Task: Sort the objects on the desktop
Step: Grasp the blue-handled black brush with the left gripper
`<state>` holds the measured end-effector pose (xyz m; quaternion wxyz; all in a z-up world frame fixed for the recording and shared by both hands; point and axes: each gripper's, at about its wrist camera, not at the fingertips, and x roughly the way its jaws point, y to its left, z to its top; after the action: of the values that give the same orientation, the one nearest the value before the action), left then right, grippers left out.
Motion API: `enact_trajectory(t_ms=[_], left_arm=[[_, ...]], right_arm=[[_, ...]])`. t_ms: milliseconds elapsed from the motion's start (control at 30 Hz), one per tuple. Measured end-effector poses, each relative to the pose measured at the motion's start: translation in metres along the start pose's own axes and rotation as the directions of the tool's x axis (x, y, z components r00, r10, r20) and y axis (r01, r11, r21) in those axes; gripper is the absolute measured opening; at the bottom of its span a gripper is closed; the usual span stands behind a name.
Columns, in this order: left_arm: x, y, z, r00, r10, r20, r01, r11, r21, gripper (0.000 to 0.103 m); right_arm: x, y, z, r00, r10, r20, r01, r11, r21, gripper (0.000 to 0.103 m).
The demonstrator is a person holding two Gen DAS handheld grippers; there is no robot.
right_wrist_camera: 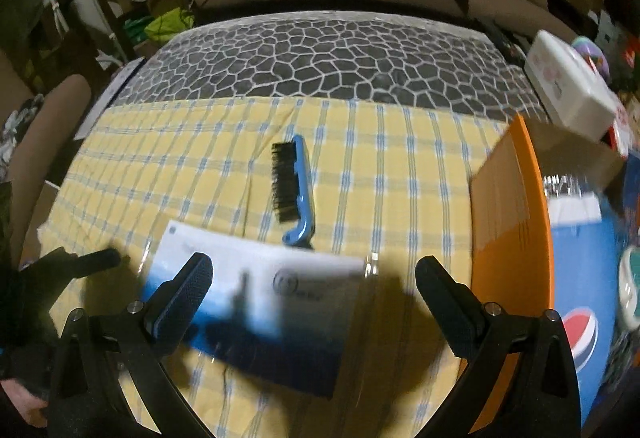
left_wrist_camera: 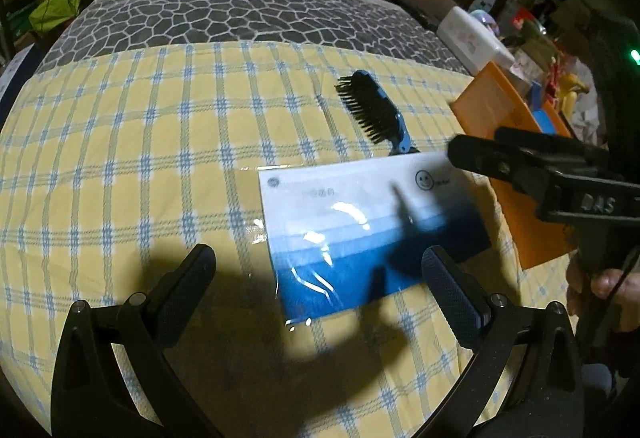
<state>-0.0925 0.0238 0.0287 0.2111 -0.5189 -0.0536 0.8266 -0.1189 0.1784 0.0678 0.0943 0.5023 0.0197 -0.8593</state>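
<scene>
Both my hand-held grippers, left point(left_wrist_camera: 318, 292) and right point(right_wrist_camera: 314, 296), hang released over the packet point(left_wrist_camera: 360, 222) (brush point(left_wrist_camera: 374, 112) waits), ready to bin point(right_wrist_camera: 516, 222) it.

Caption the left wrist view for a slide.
Open left gripper above a blue-white packet, brush beyond, orange box right.

Glossy plastic packet point(left_wrist_camera: 368, 230) on woven checked cloth point(left_wrist_camera: 132, 166).

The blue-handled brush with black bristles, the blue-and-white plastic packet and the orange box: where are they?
Blue-handled brush with black bristles point(right_wrist_camera: 291, 185): right wrist view, bristle block.
Blue-and-white plastic packet point(left_wrist_camera: 360, 222): left wrist view, its middle.
Orange box point(right_wrist_camera: 516, 238): right wrist view, near wall.
</scene>
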Motion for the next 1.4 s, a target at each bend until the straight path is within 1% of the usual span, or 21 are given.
enact_trajectory(t_ms=[100,267,433,500,600,700,733,867,1000,1067,1100,1133,1167,1200,1267,1333,1400], left_arm=[[0.004,-0.003,0.004,1.000,-0.005,0.000,0.005,1.000,0.002,0.103],[0.016,-0.009,0.016,1.000,-0.006,-0.004,0.006,1.000,0.015,0.103],[0.025,-0.015,0.042,1.000,-0.013,0.013,0.013,1.000,0.013,0.103],[0.029,-0.019,0.053,1.000,-0.016,0.018,0.016,1.000,0.013,0.103],[0.039,-0.026,0.068,1.000,-0.018,0.020,0.018,1.000,0.019,0.103],[0.053,-0.035,0.080,1.000,-0.012,0.012,0.012,0.999,0.031,0.103],[0.058,-0.038,0.084,1.000,-0.012,0.010,0.012,1.000,0.028,0.103],[0.074,-0.043,0.093,1.000,-0.030,0.004,0.030,0.999,-0.011,0.103],[0.086,-0.050,0.101,0.999,-0.030,0.018,0.030,0.999,-0.031,0.103],[0.093,-0.054,0.105,1.000,-0.013,0.021,0.014,1.000,-0.028,0.097],[0.096,-0.056,0.106,1.000,-0.004,0.019,0.004,1.000,-0.024,0.087],[0.101,-0.058,0.108,1.000,0.009,0.012,-0.009,1.000,-0.020,0.074],[0.104,-0.058,0.109,1.000,0.016,0.006,-0.016,1.000,-0.021,0.068],[0.106,-0.057,0.109,1.000,0.015,0.006,-0.014,1.000,-0.028,0.059],[0.108,-0.054,0.111,1.000,0.012,0.016,-0.011,0.998,-0.054,0.054],[0.109,-0.053,0.112,0.999,0.029,0.016,-0.028,0.998,-0.053,0.040],[0.109,-0.052,0.111,0.999,0.033,0.016,-0.032,0.999,-0.038,0.040]], right_arm=[[0.014,0.005,0.013,1.000,-0.017,-0.013,0.017,0.999,-0.029,0.102],[0.029,0.008,0.027,1.000,-0.004,-0.022,0.003,1.000,-0.026,0.102],[0.026,-0.007,0.030,0.999,0.046,-0.004,-0.046,0.998,0.049,0.102],[0.022,-0.015,0.028,0.998,0.060,0.003,-0.060,0.996,0.073,0.102],[0.012,-0.027,0.023,0.995,0.101,0.022,-0.103,0.988,0.118,0.102],[0.001,-0.038,0.018,0.986,0.161,0.046,-0.167,0.971,0.174,0.102],[-0.002,-0.041,0.016,0.979,0.194,0.054,-0.201,0.960,0.196,0.102],[-0.013,-0.048,0.012,0.957,0.277,0.082,-0.289,0.920,0.264,0.102],[-0.024,-0.053,0.008,0.943,0.312,0.112,-0.332,0.895,0.297,0.102],[-0.026,-0.057,0.007,0.938,0.322,0.124,-0.345,0.887,0.307,0.102],[-0.027,-0.058,0.006,0.934,0.333,0.128,-0.357,0.882,0.309,0.102],[-0.028,-0.058,0.004,0.931,0.341,0.130,-0.364,0.878,0.311,0.102],[-0.028,-0.058,0.003,0.929,0.347,0.130,-0.371,0.873,0.317,0.102],[-0.028,-0.059,0.002,0.929,0.346,0.132,-0.370,0.868,0.330,0.101],[-0.025,-0.061,0.000,0.920,0.368,0.135,-0.392,0.848,0.356,0.101],[-0.020,-0.064,-0.004,0.905,0.403,0.133,-0.422,0.818,0.391,0.101],[-0.017,-0.067,-0.009,0.894,0.426,0.139,-0.443,0.797,0.411,0.102]])
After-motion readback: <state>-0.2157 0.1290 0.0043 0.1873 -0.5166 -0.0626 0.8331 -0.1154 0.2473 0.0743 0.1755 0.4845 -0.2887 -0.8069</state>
